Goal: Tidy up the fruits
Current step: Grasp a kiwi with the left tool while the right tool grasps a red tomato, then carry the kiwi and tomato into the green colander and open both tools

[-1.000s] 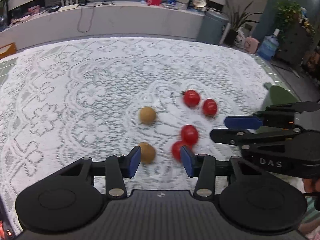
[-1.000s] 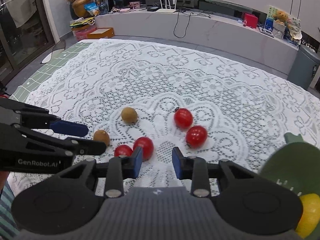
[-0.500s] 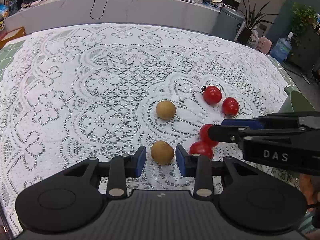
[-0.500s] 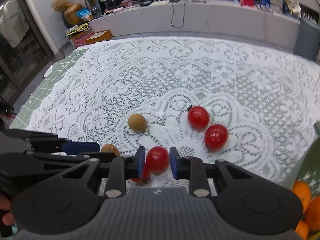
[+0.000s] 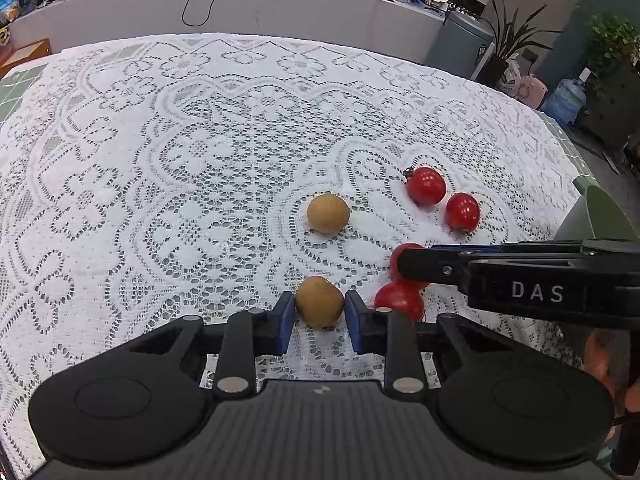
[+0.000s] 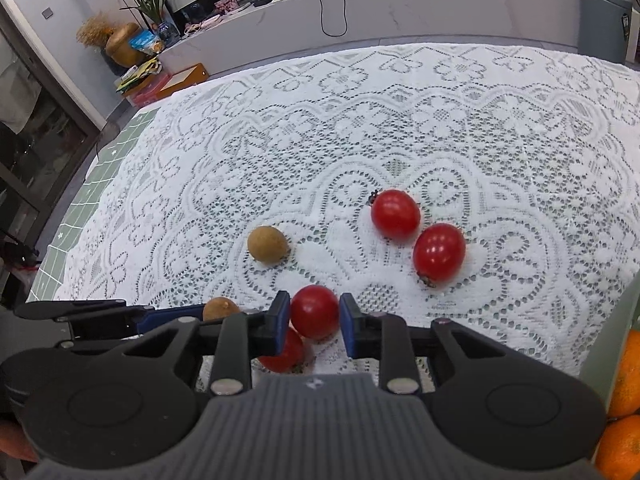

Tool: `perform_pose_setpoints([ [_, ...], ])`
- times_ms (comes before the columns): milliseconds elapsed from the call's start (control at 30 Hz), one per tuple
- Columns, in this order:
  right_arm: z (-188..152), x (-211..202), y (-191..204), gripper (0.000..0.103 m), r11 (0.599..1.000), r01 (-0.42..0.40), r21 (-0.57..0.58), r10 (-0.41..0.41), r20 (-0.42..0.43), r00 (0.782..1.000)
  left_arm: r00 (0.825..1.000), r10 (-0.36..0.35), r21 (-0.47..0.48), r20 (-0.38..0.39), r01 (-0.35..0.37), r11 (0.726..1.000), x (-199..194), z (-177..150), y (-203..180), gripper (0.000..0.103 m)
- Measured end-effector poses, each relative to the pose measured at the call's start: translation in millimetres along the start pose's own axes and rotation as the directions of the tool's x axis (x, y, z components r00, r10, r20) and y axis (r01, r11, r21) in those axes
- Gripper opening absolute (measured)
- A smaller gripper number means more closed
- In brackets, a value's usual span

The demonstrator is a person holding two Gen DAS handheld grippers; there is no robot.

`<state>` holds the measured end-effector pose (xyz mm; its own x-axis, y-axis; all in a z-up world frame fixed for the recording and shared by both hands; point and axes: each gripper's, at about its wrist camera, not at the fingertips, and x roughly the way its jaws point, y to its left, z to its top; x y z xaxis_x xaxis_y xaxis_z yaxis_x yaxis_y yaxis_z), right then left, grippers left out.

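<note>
- The lace-covered tabletop carries all the loose fruit.
- Your left hand-held gripper is clamped on a brown longan resting on the lace.
- Your right hand-held gripper is clamped on a cherry tomato; a second tomato lies just beneath it.

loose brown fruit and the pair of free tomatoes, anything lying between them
Nothing: in the right wrist view only bare lace tablecloth lies between the loose brown fruit and the two free tomatoes. The left wrist view shows the same gap.
</note>
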<state>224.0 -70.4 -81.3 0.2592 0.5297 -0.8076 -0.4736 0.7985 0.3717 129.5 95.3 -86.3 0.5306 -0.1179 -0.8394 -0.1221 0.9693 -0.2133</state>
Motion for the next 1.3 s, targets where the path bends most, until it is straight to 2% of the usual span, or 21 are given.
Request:
perform_pose_setpoints([
  [100, -0.7, 2.6, 1.1, 0.026, 1.000, -0.002, 0.022, 0.002, -0.001, 1.000, 1.000, 0.005, -0.001, -0.001, -0.005, 1.000, 0.1, 0.5, -0.8, 0.030],
  [400, -1.3, -16.3, 4.3, 0.025, 1.000, 0.016, -0.010, -0.016, 0.038, 0.999, 0.999, 0.009, -0.030, 0.040, -0.007, 1.000, -17.5, 1.3, -0.1, 0.030],
  [800, -15.5, -85.1, 4.2, 0.025, 0.995, 0.062, -0.081, -0.049, 0.160, 0.986, 0.993, -0.041, 0.000, 0.110, 0.041, 0.999, -56.8, 10.3, -30.6, 0.030],
  [1100, -32.6, -137.5, -22.7, 0.025, 0.989, 0.136, -0.062, -0.118, 0.244, 0.963, 0.984, -0.114, 0.109, 0.134, 0.100, 0.989, -73.6, 15.8, -81.2, 0.030],
  [1300, -46.5, -168.9, -53.5, 0.025, 0.978, 0.209, -0.016, -0.196, 0.283, 0.939, 0.974, -0.191, 0.208, 0.118, 0.164, 0.964, -71.5, 18.1, -123.3, 0.030],
])
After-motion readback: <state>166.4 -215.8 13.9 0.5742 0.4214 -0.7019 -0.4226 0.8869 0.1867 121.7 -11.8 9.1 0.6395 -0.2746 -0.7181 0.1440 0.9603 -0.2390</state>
